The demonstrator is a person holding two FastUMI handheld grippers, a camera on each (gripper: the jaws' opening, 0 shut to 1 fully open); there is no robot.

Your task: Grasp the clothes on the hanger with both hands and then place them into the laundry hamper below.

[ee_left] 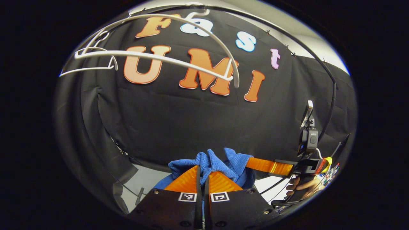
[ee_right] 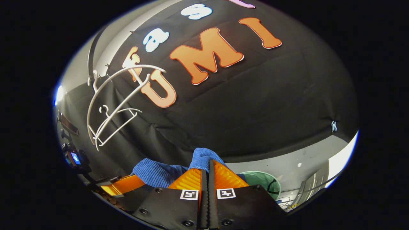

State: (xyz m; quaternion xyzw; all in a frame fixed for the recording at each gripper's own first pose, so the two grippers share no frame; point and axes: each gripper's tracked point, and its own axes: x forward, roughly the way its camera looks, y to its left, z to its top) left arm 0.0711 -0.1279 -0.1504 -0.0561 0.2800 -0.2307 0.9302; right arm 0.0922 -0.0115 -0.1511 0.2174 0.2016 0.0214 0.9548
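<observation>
The black cloth wall took up most of what lay ahead of both my grippers, sagging in long folds and meeting a pale floor low down. In the right gripper view a grey wall strip ran up the far left beside the cloth's edge. A thin dark rail curved above the cloth in the left gripper view.

The white hanger hung bare, high above and a little left of my left gripper; from my right gripper it sat well up and off to the left.

The blue clothes were bunched right at my left gripper's tips, both fingers closed together with the ribbed fabric pinched between them. My right gripper was likewise clamped on a fold of the same cloth, which spread away to its left. In the left gripper view my right gripper reached in from the right, its finger touching the bundle, my hand on its handle.

Just beyond and below my right gripper, to its right, sat a pale green round rim, probably the laundry hamper, though only part of it showed. Some cables lay on the floor beside it.
</observation>
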